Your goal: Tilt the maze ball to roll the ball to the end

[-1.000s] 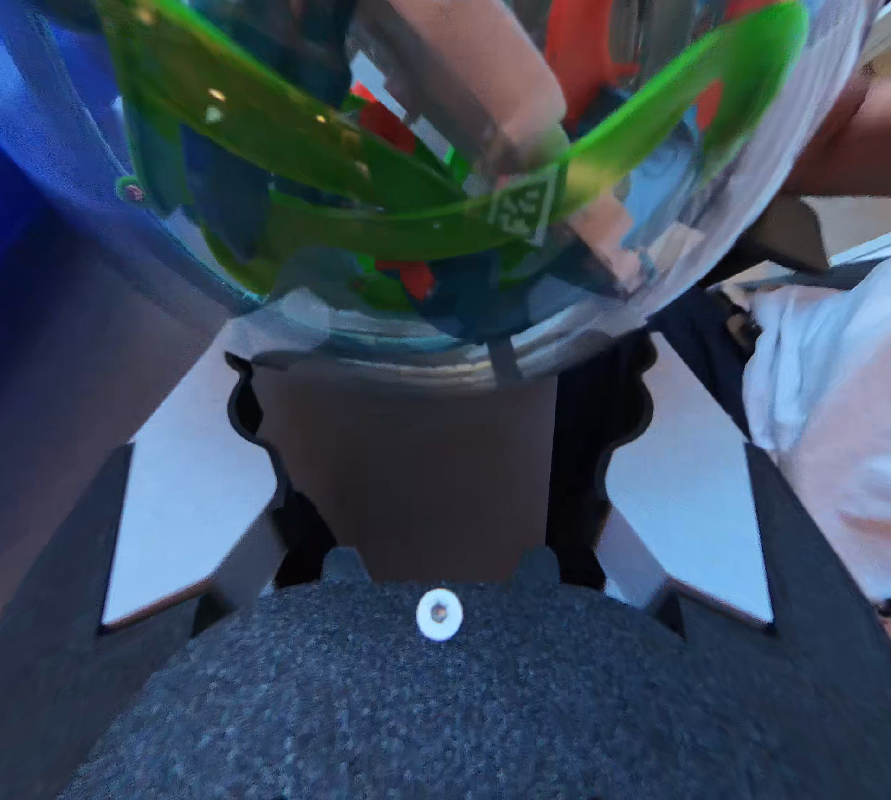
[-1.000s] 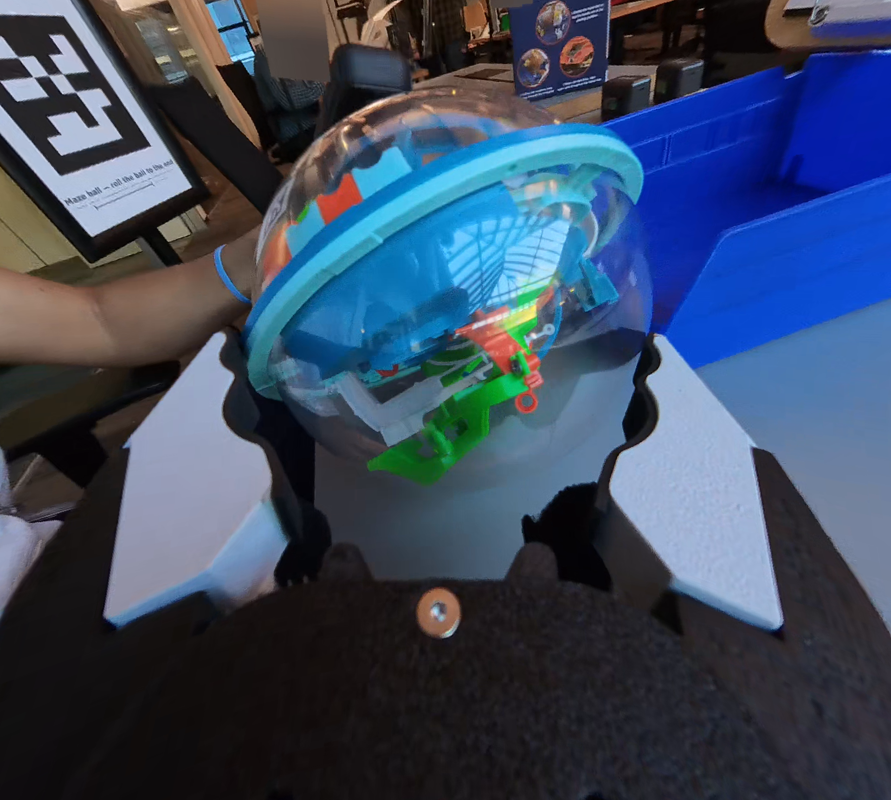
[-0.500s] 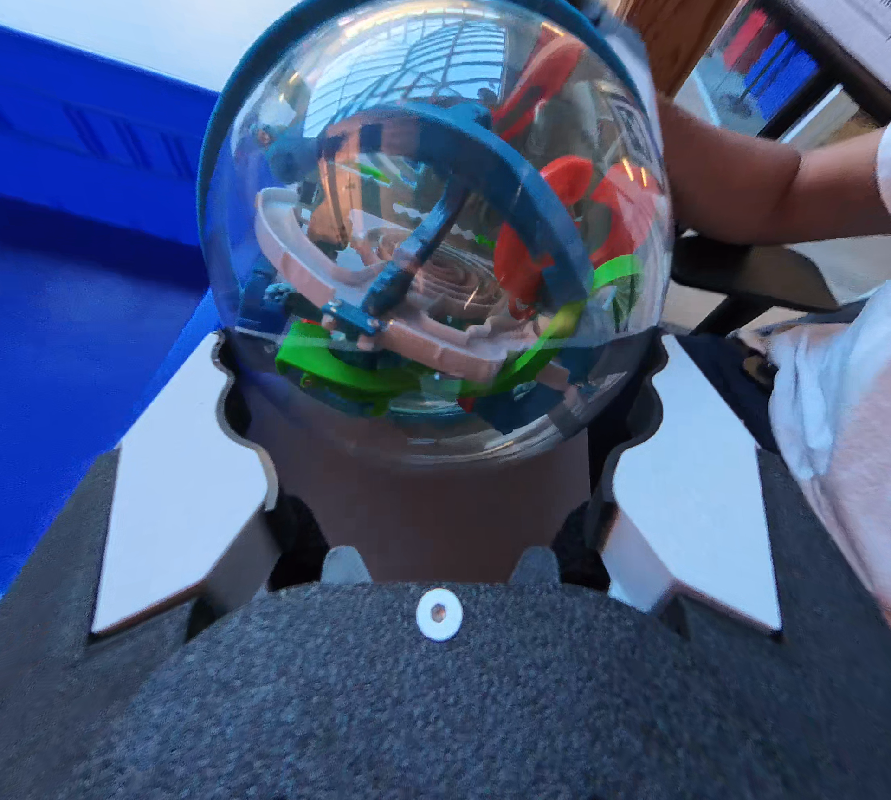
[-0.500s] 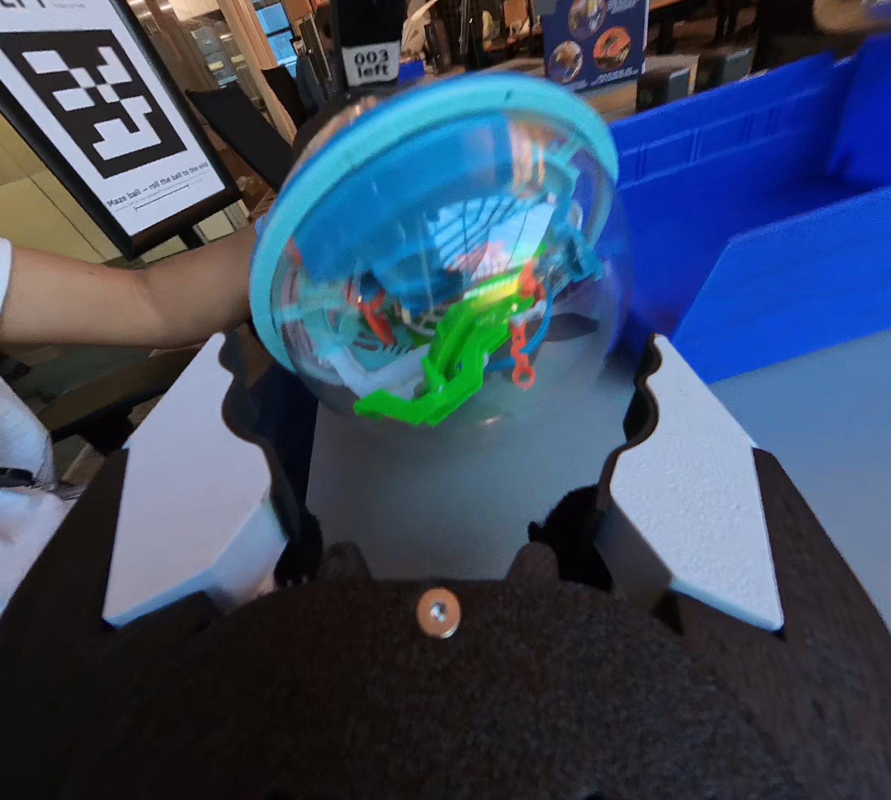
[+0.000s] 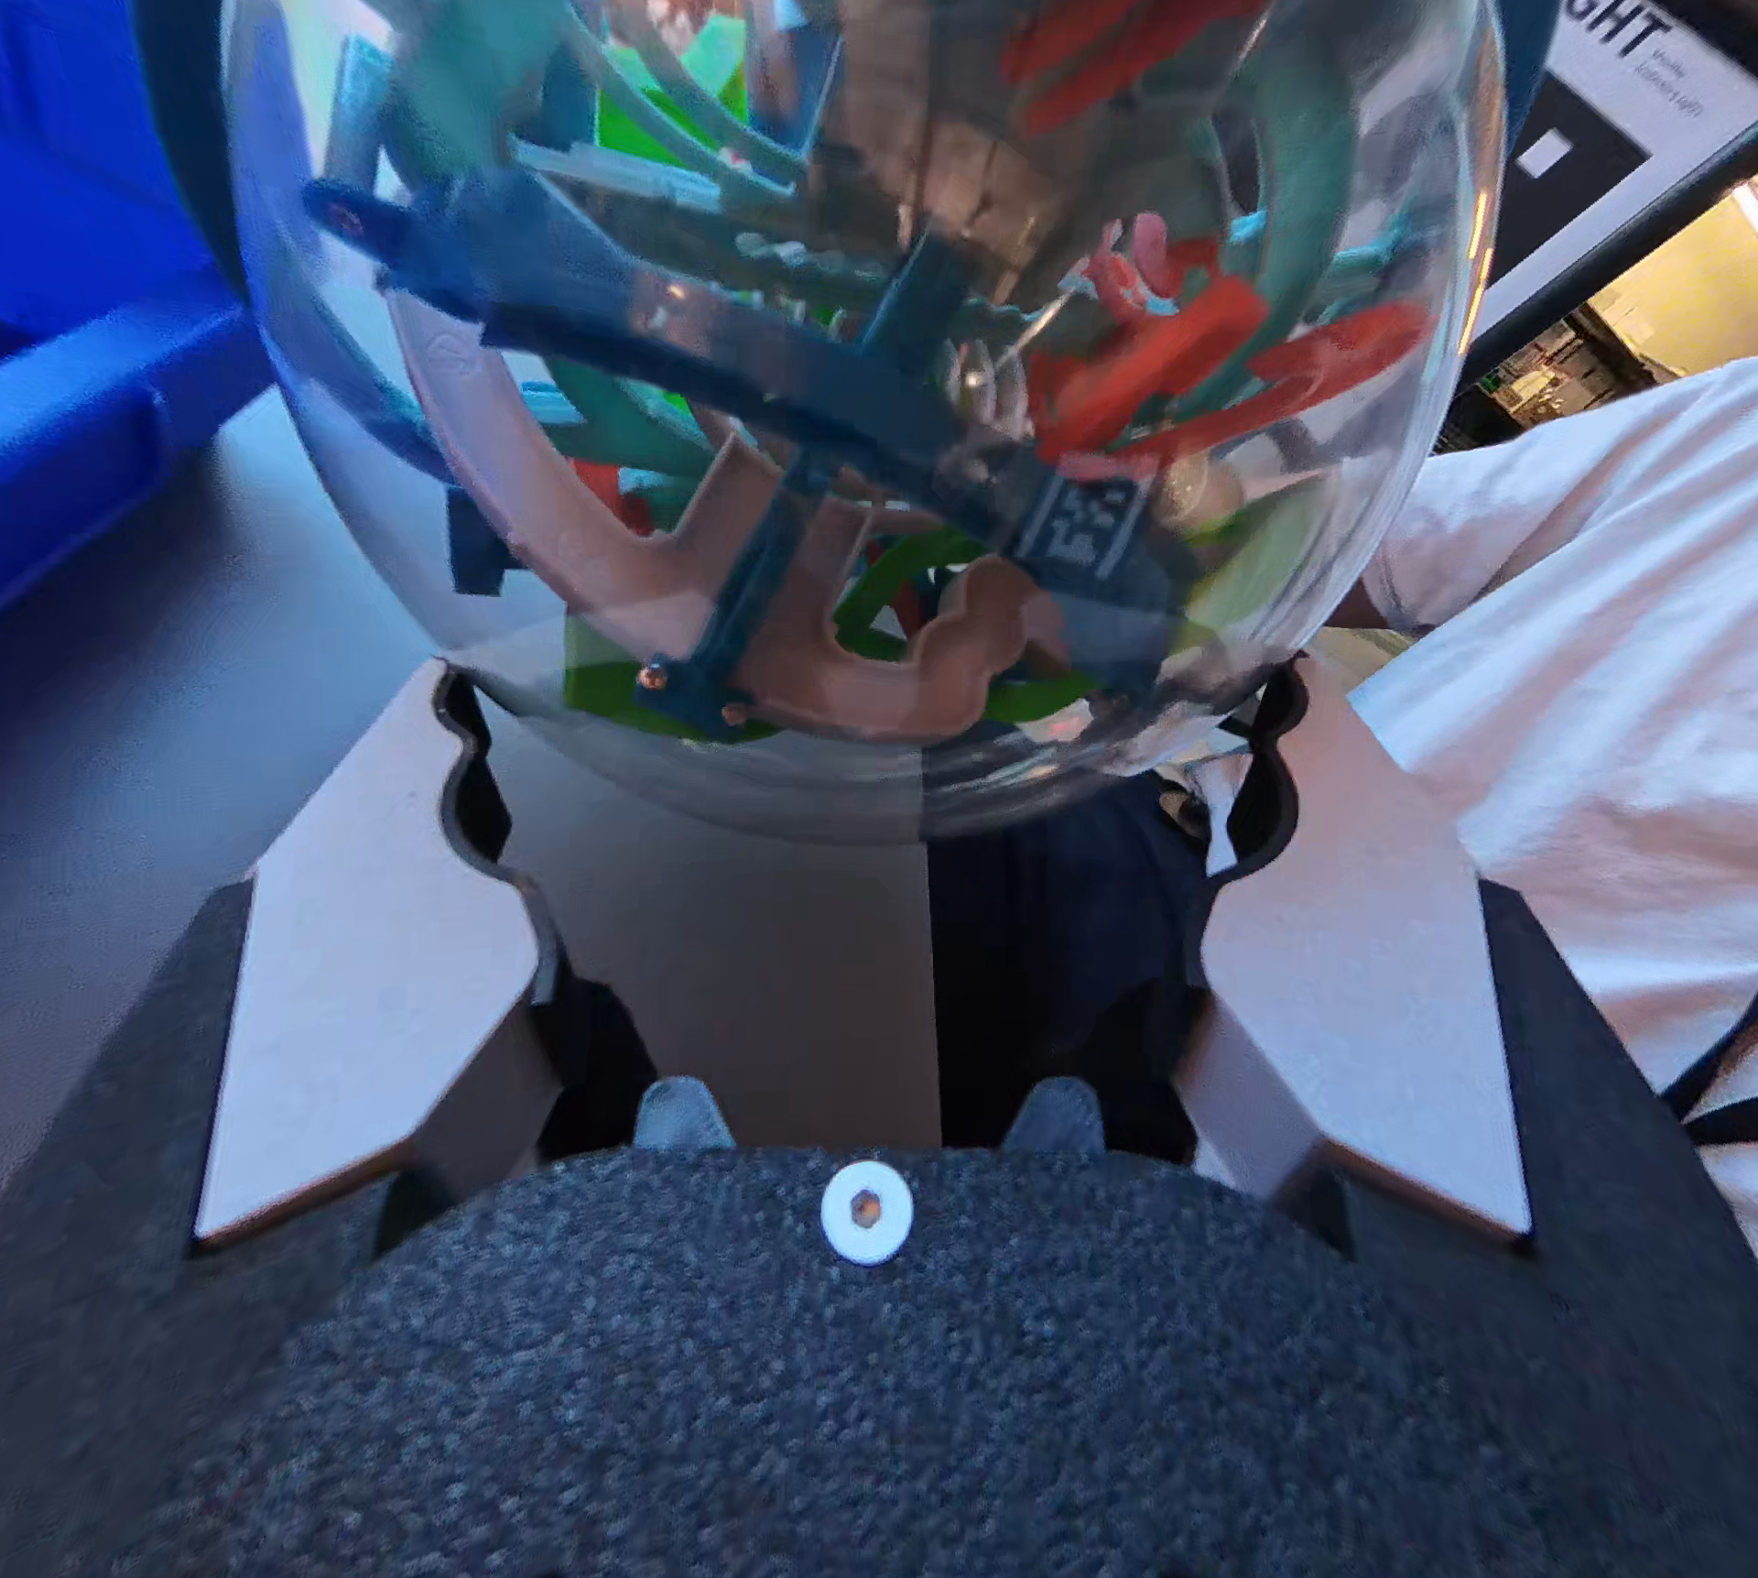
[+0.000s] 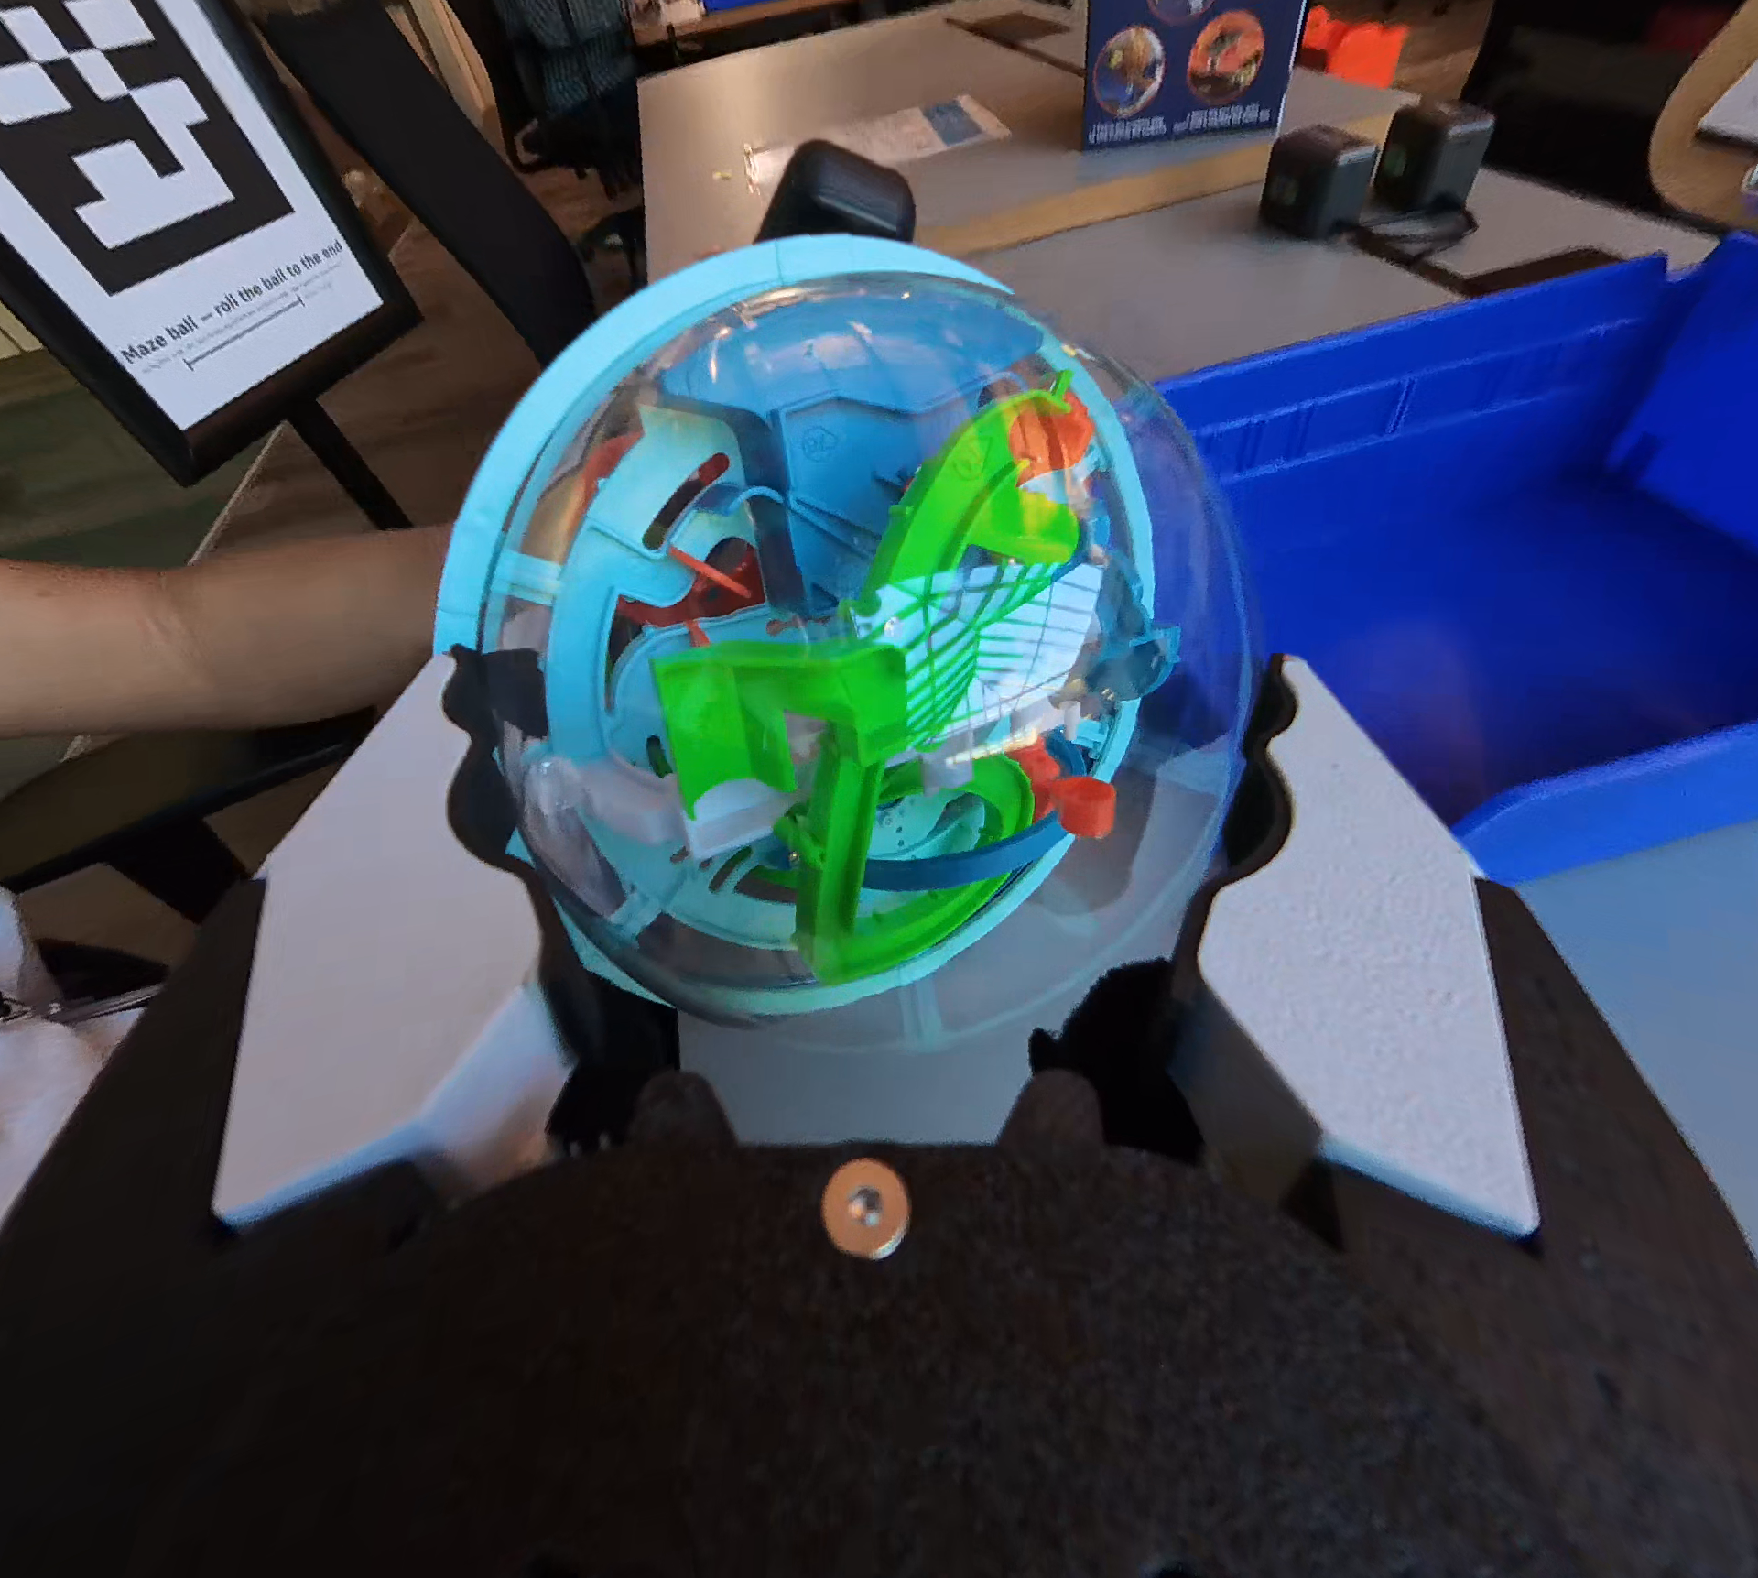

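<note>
The maze ball (image 6: 837, 647) is a clear sphere with a light-blue ring and green, red and blue tracks inside. It is held up in the air, pressed between my two grippers from opposite sides. My right gripper (image 6: 866, 676) has its jaws wide open and cradles one side. My left gripper (image 5: 861, 695) is also wide open, with the maze ball (image 5: 856, 295) resting against its fingertips. The left gripper's black body (image 6: 837, 191) shows behind the sphere. I cannot pick out the small ball inside.
A blue bin (image 6: 1522, 581) stands on the grey table (image 6: 1665, 1009) to the right; it also shows in the left wrist view (image 5: 76, 295). A framed sign (image 6: 143, 105) stands to the left. A person's forearm (image 6: 190, 628) and white shirt (image 5: 1570, 628) are close by.
The sphere has been turned: its blue ring swung from across the top to the far left side, and the green tracks now face the right camera. The sphere fills more of the left view.
</note>
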